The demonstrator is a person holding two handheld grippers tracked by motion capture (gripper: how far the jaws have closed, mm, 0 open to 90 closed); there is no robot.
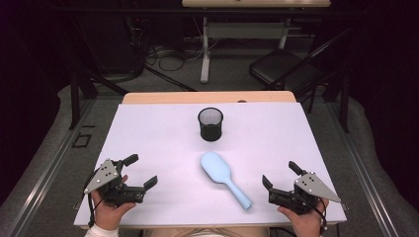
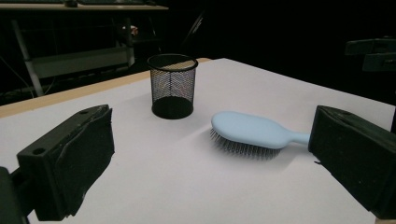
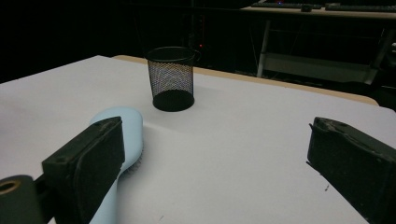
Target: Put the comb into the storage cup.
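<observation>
While both grippers (image 1: 140,170) (image 1: 279,173) gape empty, a smooth blue plastic hairbrush (image 1: 225,178) lies before a black mesh cup (image 1: 210,124).

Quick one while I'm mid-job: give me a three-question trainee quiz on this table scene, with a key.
1. True or false: the light blue plastic hairbrush lies bristles down on the white table.
2. Which is nearer the brush's handle end: A, the left gripper, or B, the right gripper?
3. What stands upright beyond the brush?

Key:
1. True; the left gripper view shows bristles under the head.
2. B.
3. The black wire-mesh cup, apart from the brush.
</observation>
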